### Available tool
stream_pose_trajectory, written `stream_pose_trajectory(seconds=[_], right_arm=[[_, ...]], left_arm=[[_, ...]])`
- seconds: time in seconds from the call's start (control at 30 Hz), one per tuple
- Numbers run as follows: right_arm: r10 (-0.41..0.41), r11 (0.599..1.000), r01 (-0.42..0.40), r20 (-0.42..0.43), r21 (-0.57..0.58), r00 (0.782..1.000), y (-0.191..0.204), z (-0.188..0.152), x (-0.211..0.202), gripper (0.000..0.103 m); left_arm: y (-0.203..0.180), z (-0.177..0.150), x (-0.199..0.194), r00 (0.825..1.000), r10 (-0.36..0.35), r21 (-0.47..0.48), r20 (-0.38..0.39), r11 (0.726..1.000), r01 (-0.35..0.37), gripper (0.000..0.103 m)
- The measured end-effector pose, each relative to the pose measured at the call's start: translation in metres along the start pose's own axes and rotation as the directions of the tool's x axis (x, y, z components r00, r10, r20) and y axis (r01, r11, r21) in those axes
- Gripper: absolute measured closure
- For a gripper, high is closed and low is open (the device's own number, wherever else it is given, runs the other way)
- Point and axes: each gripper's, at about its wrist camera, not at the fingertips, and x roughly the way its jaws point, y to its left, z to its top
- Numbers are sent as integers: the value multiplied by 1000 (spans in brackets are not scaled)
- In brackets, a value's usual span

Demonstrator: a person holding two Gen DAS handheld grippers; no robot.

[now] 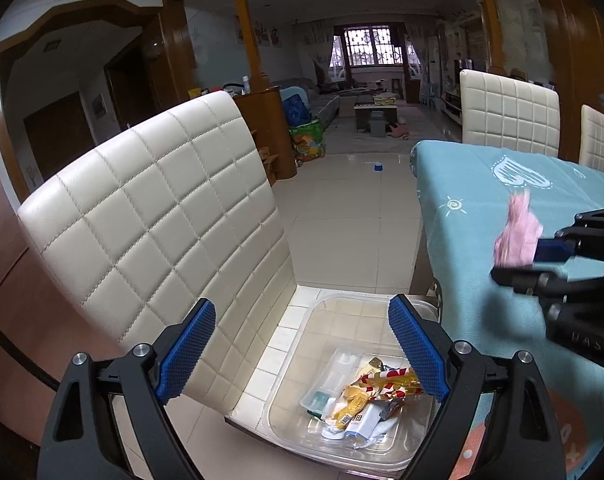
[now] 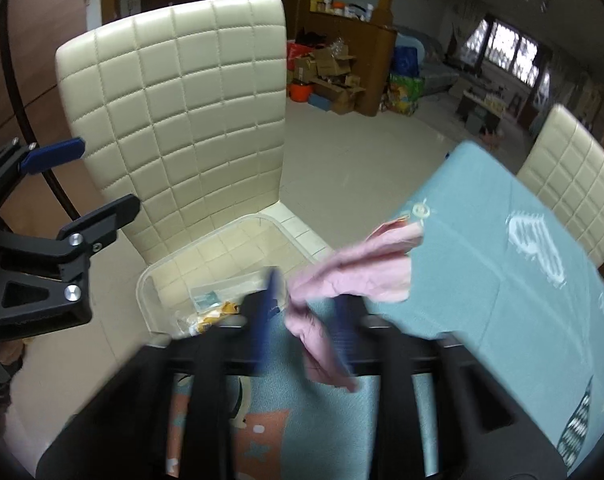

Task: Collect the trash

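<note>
Right gripper (image 2: 302, 312): jaws spread wide, blurred; pink crumpled wrapper (image 2: 354, 276) between them, apparently loose, over the counter (image 2: 502, 280) edge. We judge it light, soft, slippery; pinch the bunched middle. Left gripper (image 1: 302, 352): jaws wide, empty, above clear bin (image 1: 289, 360).

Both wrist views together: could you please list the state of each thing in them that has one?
Left gripper: open, empty, above the bin.
Right gripper: jaws apart, pink wrapper between them, over the table edge.
Pink wrapper: crumpled, blurred, not in the bin.
Clear bin: on the chair seat, partly filled with trash.
Chair: upright, beside the table.
</note>
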Motion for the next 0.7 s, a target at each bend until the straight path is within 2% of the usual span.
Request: stream_pose_trajectory(seconds=[0.03,0.1,0.13,0.37,0.5,0.7], right_arm=[[-8,1000,7,22,13,1000,-2,-1,-3,12],[-43,999,43,74,8,996,-3,-3,-11,16],[-61,998,61,71,-9,996,-1,-4,-12,22],[-40,999,37,64,40,997,-14,-12,-15,21],[-81,994,76,75,72,994,-30,-19,-16,21],[-192,966,183,31,185,981,-68,-19,0,21]], left_arm=[[1,0,0,1000,-5,-3,0,1000,5,17],[1,-2,0,1000,-12,-7,2,1000,12,17],[1,-2,-1,1000,-13,-8,2,1000,13,17],[-6,-4,0,999,-34,-3,-2,999,34,17],[-11,-5,1,999,-45,10,-4,999,45,17],[-17,-4,10,998,-66,-1,-15,998,66,17]])
